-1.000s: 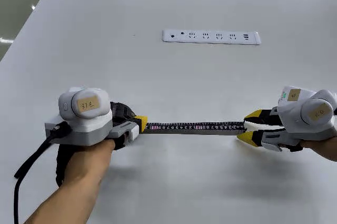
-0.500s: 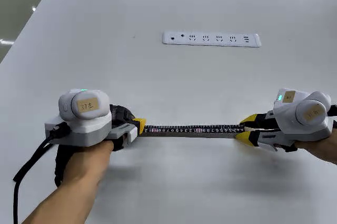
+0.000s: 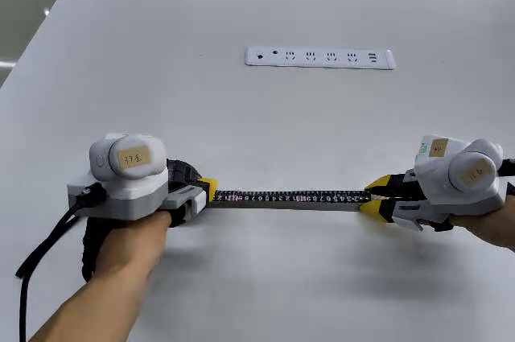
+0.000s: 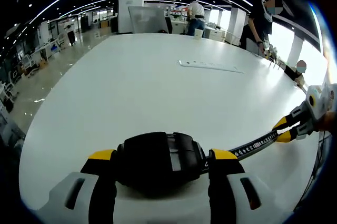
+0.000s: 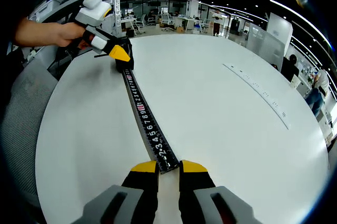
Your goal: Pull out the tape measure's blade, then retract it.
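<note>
**Inspector:** Where does the work stand?

**Assistant:** The tape measure's case point(image 4: 158, 150) is pinched between the jaws of the left gripper point(image 4: 162, 155), at the left of the white table point(image 3: 241, 117). The blade point(image 3: 290, 196) runs out of it to the right, straight and low over the table. I cannot tell whether it touches the surface. The right gripper point(image 5: 168, 168) has its jaws pressed together on the blade's far end.

**Inspector:** Step in hand?

**Assistant:** In my judgement, the pull-out. The blade is stretched between the 2 grippers, and retraction is not yet done.

**Inspector:** Next move?

**Assistant:** Likely the right gripper carries the tip back toward the case along the blade's own line while the left holds the case steady. Letting go from here would probably let the blade snap back.

**Inspector:** Markings?

**Assistant:** The dark blade carries white numerals. In the right gripper view, 2 to 9 read upward from the tip, then a red-backed mark. Each gripper carries a tan sticker point(image 3: 133, 157) with handwriting I cannot read with confidence. No brand is legible on the case. A white power strip point(image 3: 319, 57) lies well apart, with no text I can read.
</note>
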